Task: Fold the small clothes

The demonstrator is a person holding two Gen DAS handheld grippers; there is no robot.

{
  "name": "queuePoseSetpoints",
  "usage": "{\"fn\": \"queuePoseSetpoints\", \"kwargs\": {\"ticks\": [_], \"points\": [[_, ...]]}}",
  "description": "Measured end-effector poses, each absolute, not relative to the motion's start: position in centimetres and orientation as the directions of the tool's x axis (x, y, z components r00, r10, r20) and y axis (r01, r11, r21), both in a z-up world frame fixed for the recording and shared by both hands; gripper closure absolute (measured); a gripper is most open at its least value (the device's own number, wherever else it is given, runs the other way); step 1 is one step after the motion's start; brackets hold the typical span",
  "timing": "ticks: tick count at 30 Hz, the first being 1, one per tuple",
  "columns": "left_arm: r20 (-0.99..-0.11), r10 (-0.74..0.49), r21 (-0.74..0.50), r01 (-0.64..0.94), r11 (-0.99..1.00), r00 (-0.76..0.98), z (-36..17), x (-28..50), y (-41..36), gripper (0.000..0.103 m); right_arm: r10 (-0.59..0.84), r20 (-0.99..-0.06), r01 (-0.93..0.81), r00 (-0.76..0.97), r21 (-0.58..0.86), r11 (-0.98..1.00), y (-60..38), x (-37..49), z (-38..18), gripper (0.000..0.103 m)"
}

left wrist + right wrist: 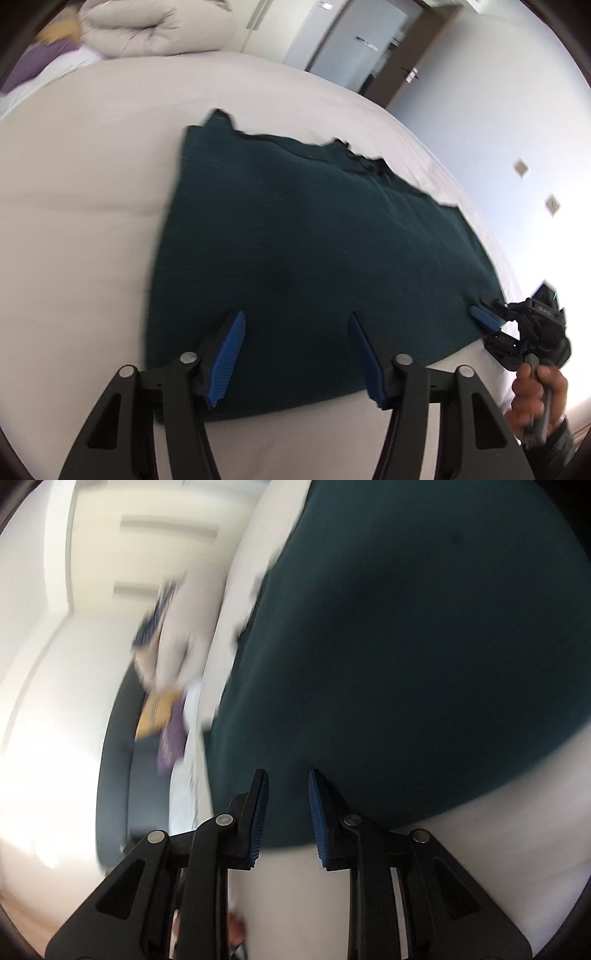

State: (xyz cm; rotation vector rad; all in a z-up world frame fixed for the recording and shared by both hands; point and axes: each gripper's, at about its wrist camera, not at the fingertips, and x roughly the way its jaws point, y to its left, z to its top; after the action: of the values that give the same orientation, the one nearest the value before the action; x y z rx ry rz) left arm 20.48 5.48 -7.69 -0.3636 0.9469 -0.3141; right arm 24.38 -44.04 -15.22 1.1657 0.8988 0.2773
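A dark green garment [314, 266] lay spread flat on a white bed [81, 221]. The left claw [297, 354] hovered wide open over its near edge. The right claw [286, 812] stood partly open at a corner, gripping nothing.

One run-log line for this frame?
garment: flat on bed | left gripper: open, at near hem | right gripper: open, at corner
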Motion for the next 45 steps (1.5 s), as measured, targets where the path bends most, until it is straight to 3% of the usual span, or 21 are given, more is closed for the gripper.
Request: {"fn": "queuePoseSetpoints", "kwargs": {"ticks": [4,6,13,19,23,26,30,33,35,36,37,38,39,40,45], "points": [[-0.699,-0.411,-0.477,0.046,0.878,0.585,-6.1,21.1,7.6,0.040,0.442,-0.489,0.302,0.752,0.852,0.428,-50.3,23.3,-12.4,0.080],[-0.680,-0.417,-0.481,0.063,0.875,0.604,-5.1,22.5,6.8,0.034,0.477,-0.444,0.248,0.758,0.874,0.419,-50.0,24.8,-11.4,0.080],[-0.630,-0.460,-0.473,0.160,0.866,0.627,-3.0,30.6,1.9,0.032,0.679,-0.396,0.091,0.618,0.894,0.438,-38.3,35.2,-11.0,0.080],[-0.704,-0.366,-0.425,0.052,0.904,0.609,-7.2,35.1,4.3,0.035,0.761,-0.399,0.121,0.511,0.910,0.396,-31.0,43.1,-14.3,0.080],[-0.610,-0.479,-0.589,0.044,0.807,0.631,-9.1,34.4,8.3,0.046,0.727,-0.347,0.147,0.592,0.934,0.326,-33.3,44.8,-16.5,0.080],[-0.582,-0.510,-0.638,0.032,0.769,0.633,-9.5,34.3,8.9,0.049,0.662,-0.326,0.180,0.675,0.943,0.280,-37.8,45.4,-17.5,0.082],[-0.567,-0.515,-0.652,0.032,0.757,0.643,-9.5,34.3,9.0,0.049,0.585,-0.304,0.208,0.752,0.951,0.227,-43.8,43.9,-17.6,0.084],[-0.539,-0.548,-0.702,0.018,0.712,0.639,-9.8,34.4,10.0,0.049,0.478,-0.376,0.243,0.794,0.917,0.317,-46.2,41.9,-15.7,0.080],[-0.545,-0.543,-0.711,-0.009,0.703,0.639,-9.4,33.6,11.2,0.045,0.453,-0.372,0.244,0.810,0.917,0.317,-47.1,40.7,-14.8,0.079],[-0.551,-0.532,-0.706,-0.020,0.708,0.643,-9.1,33.2,11.6,0.040,0.458,-0.366,0.235,0.810,0.918,0.320,-47.1,40.2,-14.5,0.077],[-0.550,-0.520,-0.702,-0.025,0.712,0.653,-8.4,32.4,12.1,0.029,0.452,-0.376,0.230,0.809,0.910,0.346,-47.0,39.5,-13.9,0.067],[-0.547,-0.502,-0.695,-0.029,0.718,0.670,-7.7,31.2,12.9,0.011,0.437,-0.389,0.224,0.811,0.896,0.383,-46.7,38.6,-13.1,0.044],[-0.560,-0.476,-0.682,-0.051,0.730,0.679,-7.4,30.4,13.5,0.002,0.426,-0.392,0.211,0.816,0.887,0.410,-46.2,37.2,-12.4,0.035],[-0.569,-0.443,-0.672,-0.081,0.736,0.693,-7.2,29.4,14.1,0.000,0.429,-0.391,0.187,0.814,0.876,0.444,-45.3,36.4,-11.8,0.025],[-0.562,-0.529,-0.749,-0.120,0.652,0.635,-8.9,26.6,15.9,0.001,0.551,-0.369,0.085,0.748,0.878,0.471,-44.0,32.1,-9.7,0.025]]}}
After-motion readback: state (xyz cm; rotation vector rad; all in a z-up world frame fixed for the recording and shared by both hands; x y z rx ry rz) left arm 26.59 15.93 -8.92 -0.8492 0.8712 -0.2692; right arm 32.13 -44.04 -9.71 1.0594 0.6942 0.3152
